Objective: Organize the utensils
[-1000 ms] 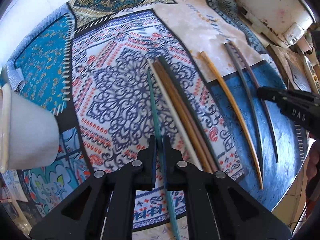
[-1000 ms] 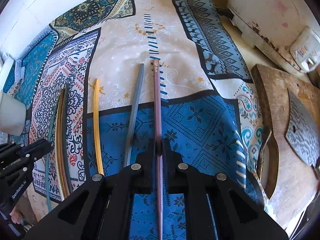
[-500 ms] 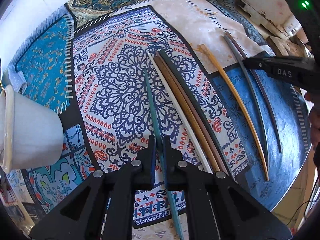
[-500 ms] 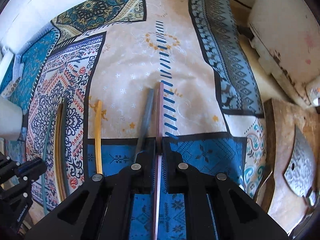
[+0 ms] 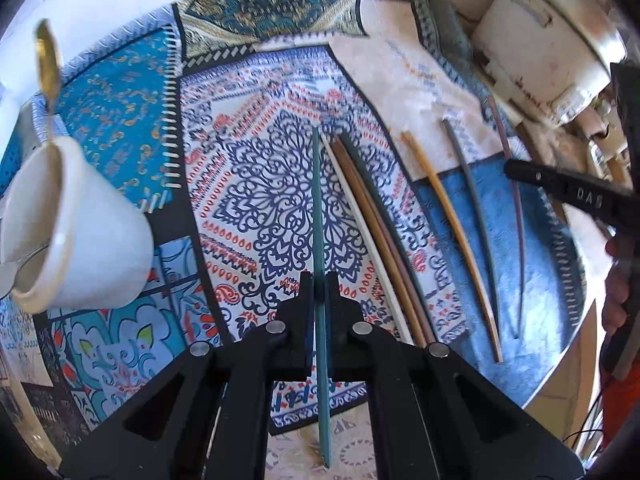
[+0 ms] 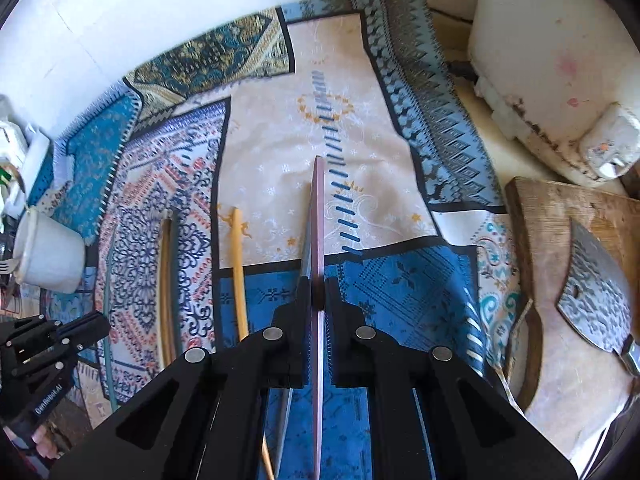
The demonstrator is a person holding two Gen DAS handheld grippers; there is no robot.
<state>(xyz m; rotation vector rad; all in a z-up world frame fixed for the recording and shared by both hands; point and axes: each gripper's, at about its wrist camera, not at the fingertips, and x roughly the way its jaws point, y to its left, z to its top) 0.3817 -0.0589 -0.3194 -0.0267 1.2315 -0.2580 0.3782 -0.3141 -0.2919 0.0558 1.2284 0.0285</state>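
The left tongs (image 5: 317, 292) are closed tight on a teal chopstick (image 5: 319, 216), gripping it partway along its length. In the left wrist view the stick runs almost straight up and down the frame, one end near the frame's centre, the other end low at the bottom edge behind the grip. To its right, a bundle of chopsticks (image 5: 372, 232) lies on the patterned cloth (image 5: 248, 184), slanting from upper left to lower right. Further right lie a yellow chopstick (image 5: 452, 236) and a grey chopstick (image 5: 476, 216), apart from each other. At the left edge stands a white cup (image 5: 92, 236) with a gold spoon (image 5: 47, 60) sticking out.

The right tongs (image 6: 318, 292) are likewise closed, clamped on a purple chopstick (image 6: 318, 216). In the right wrist view it runs vertically through the frame's middle, its far end over the cream patch of cloth. The grey chopstick is mostly hidden just left of it. A cutting board (image 6: 568, 280) with a cleaver (image 6: 596, 292) on it sits at the right edge.
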